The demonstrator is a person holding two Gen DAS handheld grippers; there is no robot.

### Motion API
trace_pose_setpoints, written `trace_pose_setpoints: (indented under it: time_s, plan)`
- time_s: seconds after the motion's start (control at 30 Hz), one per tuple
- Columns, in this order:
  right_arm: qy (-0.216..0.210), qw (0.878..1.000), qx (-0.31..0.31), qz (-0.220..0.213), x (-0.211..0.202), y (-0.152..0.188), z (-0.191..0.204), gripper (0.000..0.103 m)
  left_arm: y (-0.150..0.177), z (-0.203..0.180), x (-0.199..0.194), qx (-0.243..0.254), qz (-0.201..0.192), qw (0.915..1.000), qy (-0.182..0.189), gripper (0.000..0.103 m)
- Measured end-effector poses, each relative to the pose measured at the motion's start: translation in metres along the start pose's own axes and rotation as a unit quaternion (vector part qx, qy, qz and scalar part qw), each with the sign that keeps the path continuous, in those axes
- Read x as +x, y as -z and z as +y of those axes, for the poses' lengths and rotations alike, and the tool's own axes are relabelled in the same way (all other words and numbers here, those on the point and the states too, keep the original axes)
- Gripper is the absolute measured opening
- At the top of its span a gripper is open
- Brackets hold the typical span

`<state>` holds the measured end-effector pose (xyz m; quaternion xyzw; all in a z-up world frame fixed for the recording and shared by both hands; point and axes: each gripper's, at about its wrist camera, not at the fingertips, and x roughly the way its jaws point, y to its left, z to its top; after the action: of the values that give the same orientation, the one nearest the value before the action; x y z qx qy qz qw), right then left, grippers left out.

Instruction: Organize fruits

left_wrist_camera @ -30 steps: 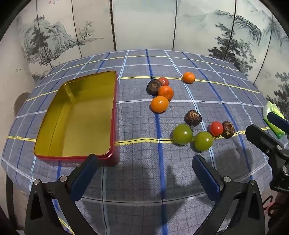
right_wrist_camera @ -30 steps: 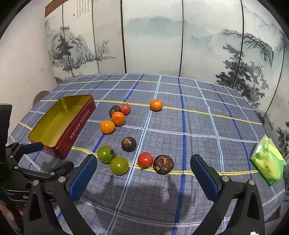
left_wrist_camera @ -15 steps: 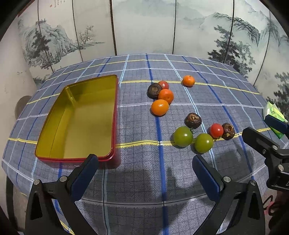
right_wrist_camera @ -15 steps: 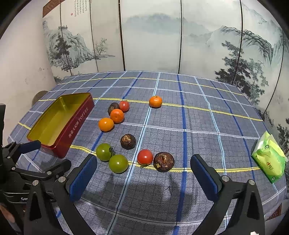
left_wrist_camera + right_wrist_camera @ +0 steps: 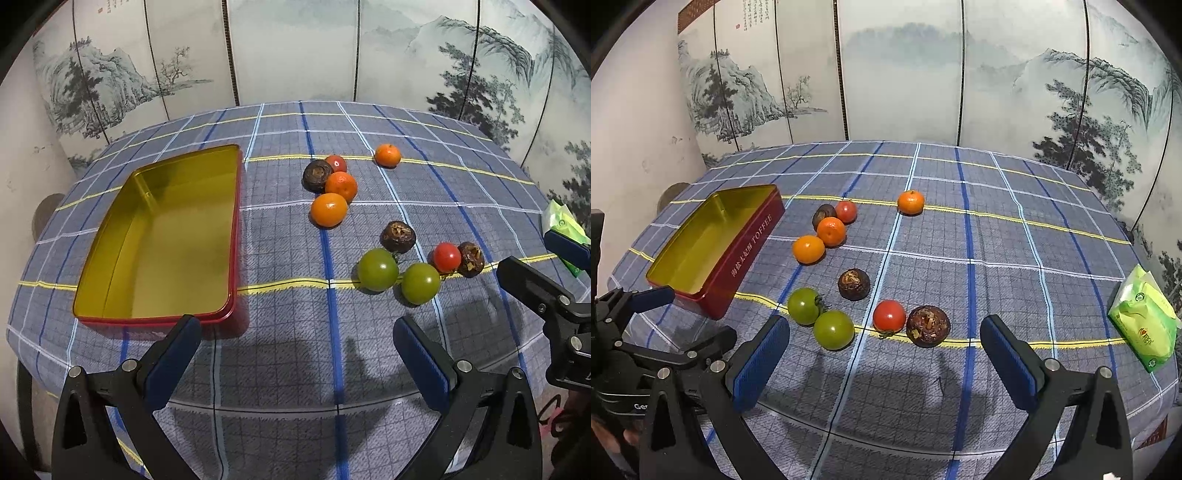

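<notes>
A round table under a blue-grey plaid cloth (image 5: 997, 229) stands before a folding screen (image 5: 905, 74) painted with misty mountains and pines. A gold-lined red tin (image 5: 166, 236) sits empty near the table's left edge; oranges (image 5: 328, 209), green tomatoes (image 5: 833, 329), red tomatoes (image 5: 889, 315) and dark brown fruits (image 5: 854, 283) lie scattered mid-table, a green tissue pack (image 5: 1145, 325) at the right edge. The left gripper (image 5: 295, 354) and the right gripper (image 5: 884, 354) hover wide apart, holding nothing.
</notes>
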<state>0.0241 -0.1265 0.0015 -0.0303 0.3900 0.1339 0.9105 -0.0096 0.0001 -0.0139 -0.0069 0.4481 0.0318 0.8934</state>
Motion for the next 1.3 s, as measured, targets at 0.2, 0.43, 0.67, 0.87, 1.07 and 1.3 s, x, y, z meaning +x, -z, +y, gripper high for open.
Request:
trace_pose_setpoints:
  time_s: [0.2, 0.43, 0.67, 0.87, 1.07, 1.3]
  plan:
    - [-0.002, 1.0, -0.002, 0.002, 0.001, 0.0, 0.001, 0.102, 0.001, 0.001, 0.002, -0.003, 0.004, 1.0, 0.0, 0.103]
    - [-0.002, 1.0, -0.002, 0.006, 0.003, 0.0, 0.001, 0.102, 0.001, 0.001, 0.003, -0.004, 0.007, 1.0, 0.0, 0.103]
    - [0.0, 1.0, -0.001, 0.011, 0.005, 0.0, 0.0, 0.102, 0.0, 0.004, 0.003, -0.005, 0.009, 0.9999, -0.001, 0.103]
    - [0.0, 1.0, 0.002, 0.017, 0.007, 0.001, -0.001, 0.102, 0.001, 0.005, 0.004, -0.005, 0.011, 0.9999, -0.001, 0.102]
    - [0.006, 1.0, 0.003, 0.025, 0.012, 0.003, -0.004, 0.102, 0.001, 0.005, 0.005, -0.004, 0.011, 0.9999, 0.0, 0.101]
    - [0.008, 0.999, 0.009, 0.036, 0.019, 0.009, -0.011, 0.102, 0.0, 0.002, 0.008, 0.0, 0.018, 0.9998, 0.005, 0.095]
